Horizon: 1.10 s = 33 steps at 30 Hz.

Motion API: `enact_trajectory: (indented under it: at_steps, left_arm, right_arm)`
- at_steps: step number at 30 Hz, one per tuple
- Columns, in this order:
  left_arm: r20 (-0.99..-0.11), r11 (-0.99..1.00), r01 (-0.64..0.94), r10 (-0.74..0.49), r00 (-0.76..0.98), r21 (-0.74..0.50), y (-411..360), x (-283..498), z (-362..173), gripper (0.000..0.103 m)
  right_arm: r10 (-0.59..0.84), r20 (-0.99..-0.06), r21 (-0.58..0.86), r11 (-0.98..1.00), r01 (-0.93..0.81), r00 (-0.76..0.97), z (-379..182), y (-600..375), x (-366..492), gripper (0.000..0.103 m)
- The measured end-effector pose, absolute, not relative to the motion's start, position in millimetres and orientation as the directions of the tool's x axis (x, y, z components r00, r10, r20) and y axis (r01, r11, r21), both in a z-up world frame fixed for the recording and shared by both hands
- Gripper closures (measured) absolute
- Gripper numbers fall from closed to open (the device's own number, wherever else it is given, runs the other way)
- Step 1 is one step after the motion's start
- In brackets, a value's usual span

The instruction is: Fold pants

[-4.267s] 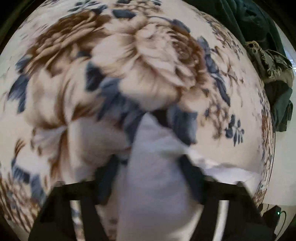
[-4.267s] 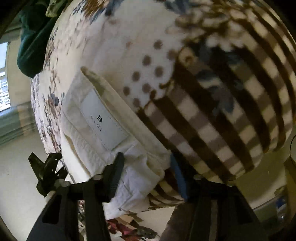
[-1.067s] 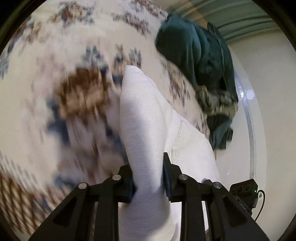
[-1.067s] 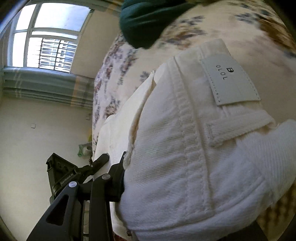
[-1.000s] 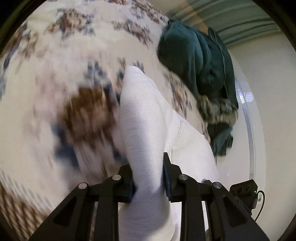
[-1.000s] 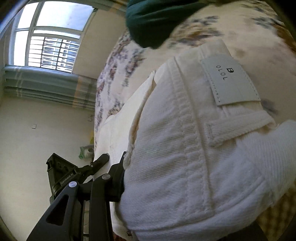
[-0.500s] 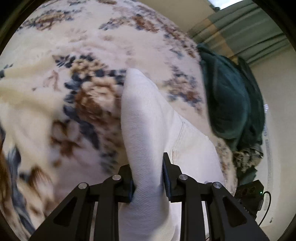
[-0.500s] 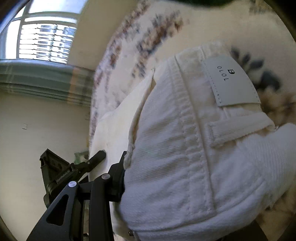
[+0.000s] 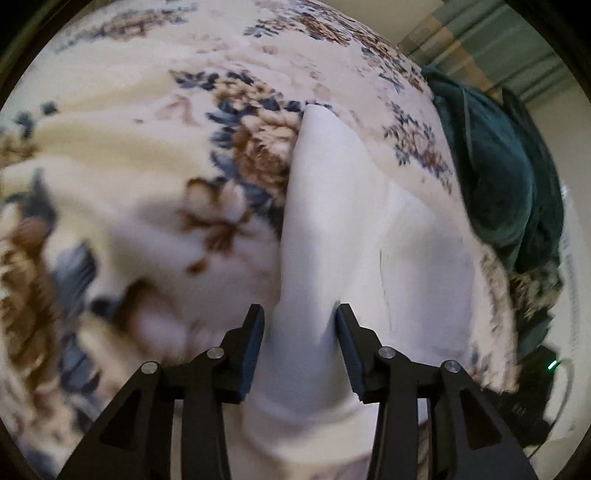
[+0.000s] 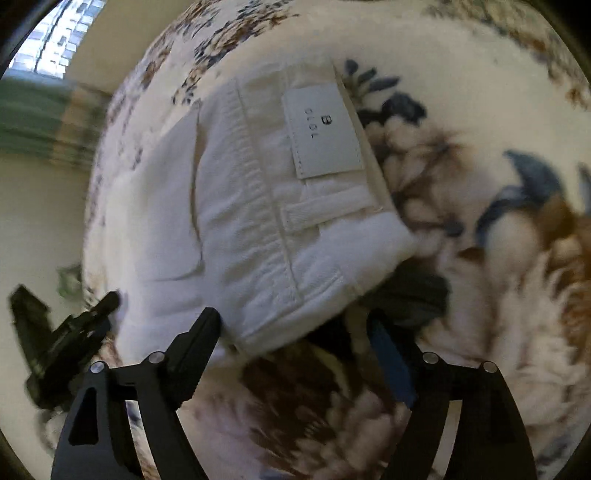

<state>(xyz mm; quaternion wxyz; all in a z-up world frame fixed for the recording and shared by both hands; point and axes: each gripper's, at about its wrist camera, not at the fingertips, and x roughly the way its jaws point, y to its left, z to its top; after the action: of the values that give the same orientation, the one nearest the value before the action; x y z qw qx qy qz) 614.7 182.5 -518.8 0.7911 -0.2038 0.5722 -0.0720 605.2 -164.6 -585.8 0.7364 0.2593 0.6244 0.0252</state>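
The white pants (image 10: 236,206) lie on the floral blanket (image 10: 498,92), waistband with a pale brand patch (image 10: 325,129) and a belt loop facing me. My right gripper (image 10: 293,328) is open, its jaws wide apart just short of the waistband corner, not touching it. In the left wrist view a raised fold of the white pants (image 9: 321,206) runs away from me over the blanket (image 9: 129,166). My left gripper (image 9: 300,314) is open, its jaws standing a little off either side of that fold.
A dark green garment pile (image 9: 495,158) lies at the blanket's far right edge. The left gripper's body (image 10: 55,343) shows at the lower left of the right wrist view. A window (image 10: 55,33) and a curtain are beyond the bed.
Both grippers have opened and let go of the pants. The pants have come down onto the blanket. The right gripper has drawn back from the waistband.
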Motion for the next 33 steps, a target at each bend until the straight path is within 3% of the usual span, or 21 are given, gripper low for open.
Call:
enact_trajectory:
  at_steps: [4,6,7,8,10,12,15,23,33]
  left_arm:
    - [-0.925,0.969,-0.099,-0.183,0.334,-0.227,164,593,-494,0.065]
    - [-0.931,0.979,-0.085,-0.145,0.335,-0.183,154,587,-484,0.064]
    - [-0.934,0.985,-0.086,-0.112,0.338,-0.150,148,582,-477,0.060]
    - [-0.936,0.988,-0.082,-0.095,0.338,-0.130,145,580,-473,0.056]
    - [-0.936,0.993,-0.069,-0.067,0.346,-0.097,135,575,-461,0.036]
    - [-0.933,0.995,-0.056,-0.052,0.356,-0.077,127,572,-449,0.029]
    - [-0.926,0.999,-0.045,0.002,0.378,-0.017,115,563,-424,0.027]
    - [-0.895,0.999,-0.049,0.001,0.445,-0.023,98,524,-346,0.025]
    - [-0.816,0.997,-0.070,0.027,0.578,-0.016,80,434,-213,0.025]
  right_arm:
    - [0.168,-0.962,0.216,0.951,0.220,0.217,-550,-149,606,0.016]
    - [0.107,-0.968,0.156,0.965,0.209,0.225,-535,-143,606,0.006]
    - [0.060,-0.970,0.111,0.971,0.211,0.235,-525,-140,606,0.001]
    - [0.018,-0.968,0.072,0.976,0.208,0.251,-514,-137,605,0.000]
    - [-0.044,-0.958,0.012,0.981,0.195,0.282,-493,-134,595,0.000]
    - [-0.092,-0.946,-0.034,0.982,0.188,0.312,-470,-138,580,0.000]
    - [-0.113,-0.930,-0.049,0.981,0.187,0.349,-437,-136,560,0.000]
    - [-0.086,-0.903,-0.010,0.984,0.179,0.420,-354,-140,513,0.000]
    - [-0.097,-0.810,-0.024,0.991,0.132,0.579,-199,-159,400,0.000]
